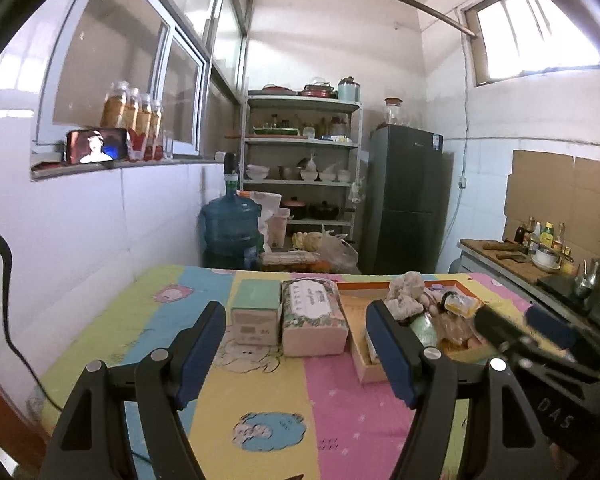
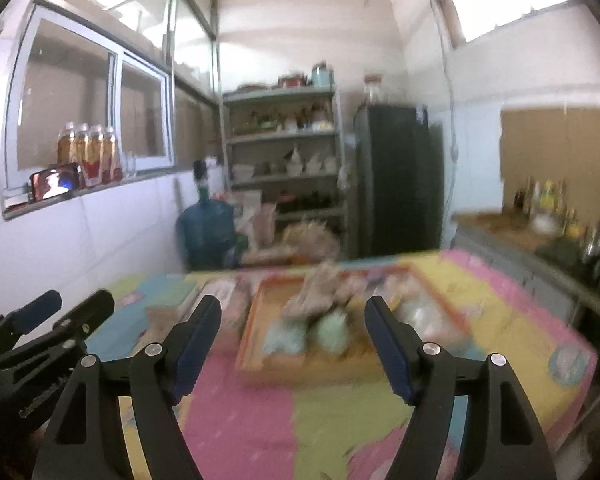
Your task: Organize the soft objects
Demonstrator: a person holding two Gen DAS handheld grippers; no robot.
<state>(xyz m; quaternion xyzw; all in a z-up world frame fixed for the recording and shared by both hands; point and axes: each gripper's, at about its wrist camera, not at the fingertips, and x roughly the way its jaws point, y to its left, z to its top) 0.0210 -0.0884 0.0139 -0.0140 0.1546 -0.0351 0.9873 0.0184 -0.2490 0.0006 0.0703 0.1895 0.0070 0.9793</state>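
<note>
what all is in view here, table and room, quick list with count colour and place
tissue pack: 1, pink floral, on the table left of the tray
box: 1, green top with beige sides, left of the tissue pack
tray: 1, orange-rimmed wood, right part of the table, holding a pile of soft items
table cover: 1, pastel cartoon print
water jug: 1, blue, on the floor behind the table
shelf rack: 1, grey, back wall, with bowls and pots
fridge: 1, dark, right of the rack
phone: 1, screen lit, on the window ledge
left gripper: 1, black with blue pads, open, empty
right gripper: 1, same, open, empty
</note>
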